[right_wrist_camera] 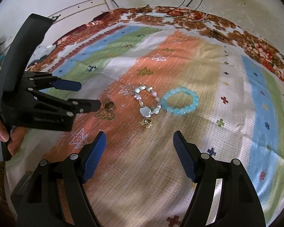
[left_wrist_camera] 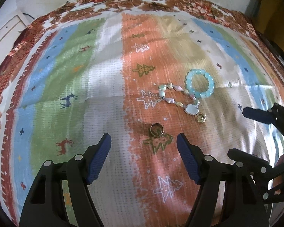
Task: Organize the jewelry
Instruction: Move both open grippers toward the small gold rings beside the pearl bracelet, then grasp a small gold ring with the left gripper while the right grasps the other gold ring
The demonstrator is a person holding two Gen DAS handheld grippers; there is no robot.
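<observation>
Right now your left gripper [left_wrist_camera: 143, 143] hangs with its blue-padded fingers spread wide and nothing between them, just above a small gold ring [left_wrist_camera: 156, 129]. That ring is a plain broad band lying flat on the orange stripe of the patterned cloth [left_wrist_camera: 70, 79], touching the tip of an olive tree motif. From the right wrist view the same ring [right_wrist_camera: 109, 105] sits just beyond one tip of your left gripper [right_wrist_camera: 90, 95], so close that you cannot tell whether they touch.

Your right gripper [right_wrist_camera: 139, 141] is likewise released, its jaws apart and empty, hovering on the near side of the other pieces. Just beyond it lies a charm bracelet [right_wrist_camera: 148, 102] of pale, pearly shaped beads in cream, pink and light blue, with one larger flower-shaped white piece and a little cluster of gold charms [right_wrist_camera: 146, 123] at its near end. Touching its right side is a bracelet of round translucent aqua beads [right_wrist_camera: 179, 101], lying flat as a closed ring.

All three pieces rest on the cloth's middle, the ring well left of the two bracelets, on the orange and beige stripes.
</observation>
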